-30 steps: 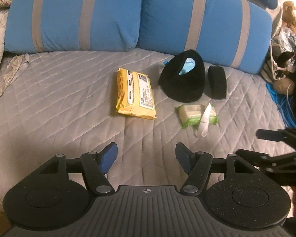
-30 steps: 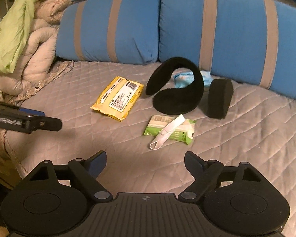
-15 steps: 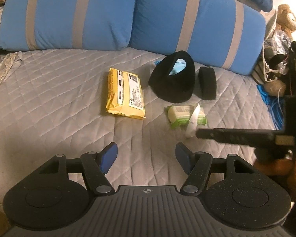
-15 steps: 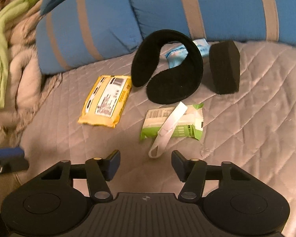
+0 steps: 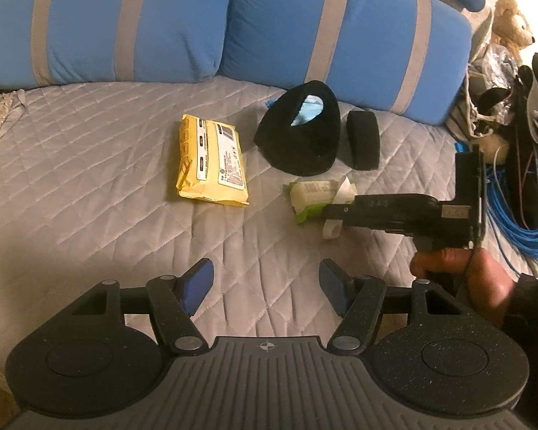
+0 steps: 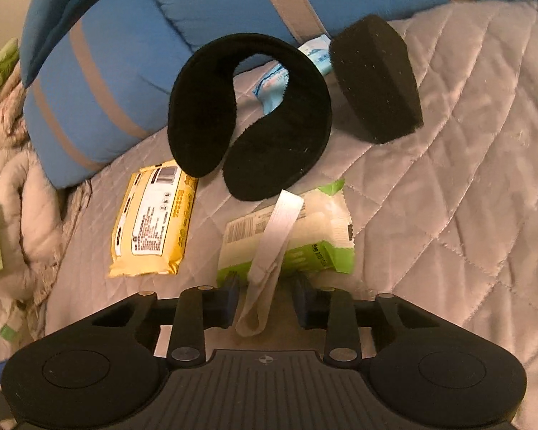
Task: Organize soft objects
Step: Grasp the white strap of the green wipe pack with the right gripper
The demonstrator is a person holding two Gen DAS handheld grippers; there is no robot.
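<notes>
Closing on: white elastic strap loop (image 6: 269,272), draped over the green-and-white wipes packet (image 6: 305,236) on the grey quilted bedspread (image 6: 466,215).
Right gripper (image 6: 265,301): jaws just narrowing, loop between the blue pads, pads not yet seen pressing on it.
Left gripper (image 5: 265,286): jaws about half open, nothing between them, held over bare quilt.
Landmark: black fleece ear-warmer band (image 5: 301,139), standing curled mid-bed.
Wipes packet: just in front of the band.
Yellow flat wipes pack (image 5: 209,161): left of the band, apart.
Black foam oval pad (image 5: 363,139): right of the band, just beside.
Light blue packet (image 6: 279,82): behind the band, partly hidden.
Blue grey-striped pillows (image 5: 340,28): behind the band.
Hand (image 5: 462,279): gripping the right tool's handle.
</notes>
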